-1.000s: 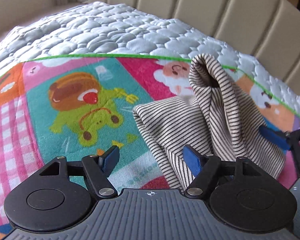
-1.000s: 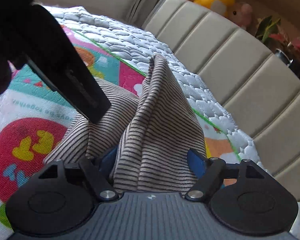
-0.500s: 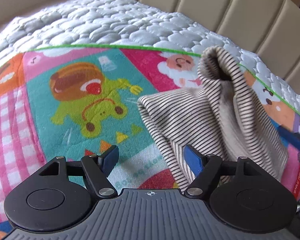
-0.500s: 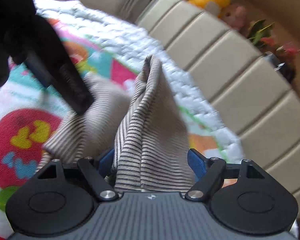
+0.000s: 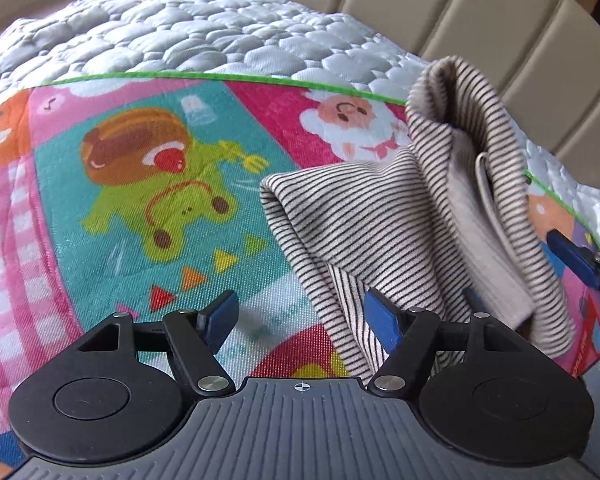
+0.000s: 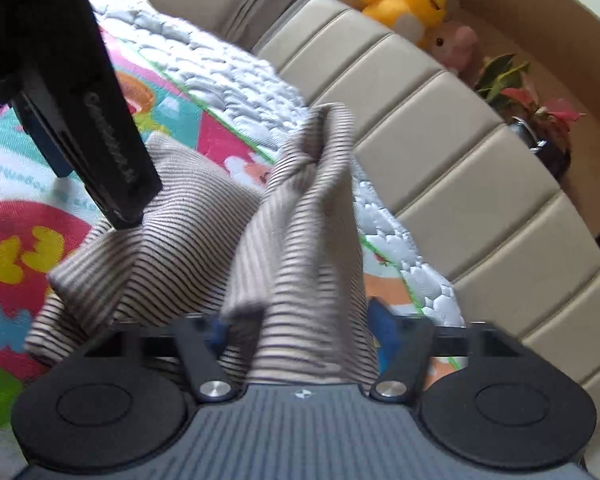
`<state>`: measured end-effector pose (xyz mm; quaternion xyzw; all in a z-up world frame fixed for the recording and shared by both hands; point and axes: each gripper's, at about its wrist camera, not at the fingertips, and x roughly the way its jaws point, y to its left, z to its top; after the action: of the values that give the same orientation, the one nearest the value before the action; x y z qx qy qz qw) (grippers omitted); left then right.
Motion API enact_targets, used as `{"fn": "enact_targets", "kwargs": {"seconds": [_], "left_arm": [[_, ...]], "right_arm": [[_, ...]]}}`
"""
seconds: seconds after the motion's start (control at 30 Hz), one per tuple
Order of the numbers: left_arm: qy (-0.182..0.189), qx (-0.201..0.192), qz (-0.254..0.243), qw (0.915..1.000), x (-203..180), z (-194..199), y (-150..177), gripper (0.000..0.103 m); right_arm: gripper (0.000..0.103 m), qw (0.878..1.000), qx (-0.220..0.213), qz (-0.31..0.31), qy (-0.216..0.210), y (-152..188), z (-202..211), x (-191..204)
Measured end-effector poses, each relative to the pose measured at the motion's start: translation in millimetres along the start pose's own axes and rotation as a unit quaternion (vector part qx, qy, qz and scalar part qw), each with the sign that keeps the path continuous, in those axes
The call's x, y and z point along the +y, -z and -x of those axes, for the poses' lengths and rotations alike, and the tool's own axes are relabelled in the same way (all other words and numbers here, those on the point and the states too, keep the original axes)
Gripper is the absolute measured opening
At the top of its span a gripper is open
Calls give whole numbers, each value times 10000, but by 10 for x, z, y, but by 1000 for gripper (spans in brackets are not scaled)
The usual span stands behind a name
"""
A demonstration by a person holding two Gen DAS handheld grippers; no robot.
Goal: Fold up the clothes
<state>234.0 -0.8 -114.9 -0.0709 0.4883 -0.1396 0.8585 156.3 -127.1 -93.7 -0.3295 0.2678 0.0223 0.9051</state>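
Note:
A beige garment with thin black stripes lies bunched on the colourful cartoon play mat. One part stands up in a tall fold. My left gripper is open just before the garment's near left edge, its right pad beside the cloth, nothing between the pads. My right gripper is open with the raised striped fold heaped between its wide-apart fingers. Its blue fingertip shows at the far right of the left wrist view. The left gripper's black body hangs over the garment's left side.
A grey quilted bed cover stretches beyond the mat's green edge. A padded beige headboard curves round behind. Above it sit a yellow plush toy, a pink plush and a potted plant.
The raised fold has sagged and opened, showing its plain inner side. The left gripper has drawn slightly nearer the garment's edge. Both grippers stay equally wide.

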Motion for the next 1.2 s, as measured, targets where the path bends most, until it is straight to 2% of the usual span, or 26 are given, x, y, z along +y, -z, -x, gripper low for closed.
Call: {"fn": "enact_targets", "kwargs": {"seconds": [0.1, 0.23, 0.3, 0.33, 0.37, 0.47, 0.53, 0.57, 0.63, 0.7, 0.77, 0.8, 0.87, 0.9, 0.93, 1.0, 1.17, 1.2], "left_arm": [[162, 13, 127, 9998, 65, -25, 0, 77], [380, 33, 255, 9989, 140, -63, -15, 77], [450, 69, 259, 9986, 165, -61, -42, 75], [526, 63, 357, 9980, 216, -35, -75, 69], [617, 3, 580, 9964, 309, 13, -116, 67], [529, -477, 1341, 9884, 662, 317, -232, 66], [555, -913, 1534, 9824, 798, 603, -266, 68], [642, -1111, 1574, 9792, 829, 734, -265, 70], [1110, -1388, 1551, 9718, 814, 913, -258, 73], [1653, -1371, 1408, 9665, 700, 884, -263, 73], [1897, -1124, 1219, 9677, 522, 714, -286, 72], [1860, -976, 1085, 9716, 428, 602, -286, 72], [1543, -725, 832, 9818, 320, 418, -268, 69], [1341, -587, 717, 9866, 290, 325, -250, 69], [1191, -469, 665, 9895, 287, 245, -230, 73], [1169, -363, 726, 9898, 336, 172, -204, 74], [1111, -395, 642, 9909, 363, 195, -190, 76], [1083, -369, 630, 9914, 365, 187, -187, 77]], "right_arm": [[25, 9995, -210, -2, -237, -169, 102, -159], [22, 9970, -518, 77, -577, -388, 272, -332], [22, 9936, -615, 439, -837, -423, 414, -175], [22, 9918, -614, 637, -925, -399, 427, -52], [22, 9897, -613, 844, -982, -360, 433, 94], [23, 9807, -493, 1512, -1135, -232, 396, 512], [24, 9738, -489, 1938, -1082, -158, 380, 733], [26, 9707, -510, 2119, -1013, -110, 396, 839], [27, 9691, -510, 2227, -930, -69, 433, 956], [29, 9690, -497, 2246, -900, -69, 440, 982], [29, 9690, -486, 2258, -877, -74, 442, 988], [30, 9690, -480, 2264, -866, -77, 443, 991], [31, 9693, -467, 2251, -872, -89, 451, 973], [35, 9699, -460, 2208, -921, -106, 462, 928], [39, 9704, -452, 2165, -970, -123, 474, 882], [67, 9720, -453, 2028, -1094, -156, 516, 765], [89, 9774, -612, 1256, -1589, -224, 763, 270], [97, 9783, -695, 1033, -1659, -219, 830, 176]]}}
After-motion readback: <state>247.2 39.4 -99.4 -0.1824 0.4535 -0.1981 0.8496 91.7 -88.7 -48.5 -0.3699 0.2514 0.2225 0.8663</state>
